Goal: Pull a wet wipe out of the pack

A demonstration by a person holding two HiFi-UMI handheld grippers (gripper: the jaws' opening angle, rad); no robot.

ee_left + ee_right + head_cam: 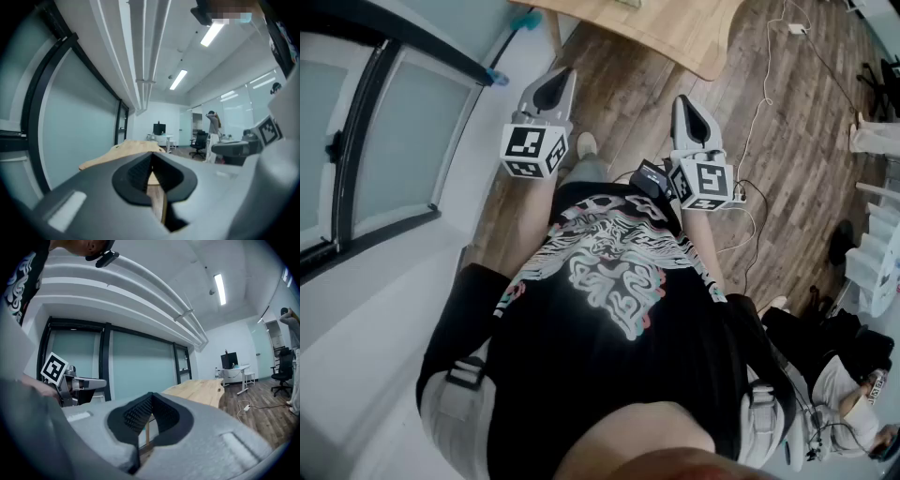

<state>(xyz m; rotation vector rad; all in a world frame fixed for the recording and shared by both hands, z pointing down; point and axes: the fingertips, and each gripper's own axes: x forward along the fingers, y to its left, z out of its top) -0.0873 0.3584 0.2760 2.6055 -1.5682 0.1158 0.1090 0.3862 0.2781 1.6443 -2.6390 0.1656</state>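
Wood-plank floor (787,141) fills the head view, with a glass partition (384,141) at 9 o'clock and a pale wooden surface (675,28) at 12. The left tool (558,82) and right tool (684,101) both point toward 12 o'clock, each with its jaws closed tip to tip on nothing. No view shows the wipe pack, so its axis cannot be told. Only the left gripper view shows a distant person (213,124) beside an office chair (200,140).
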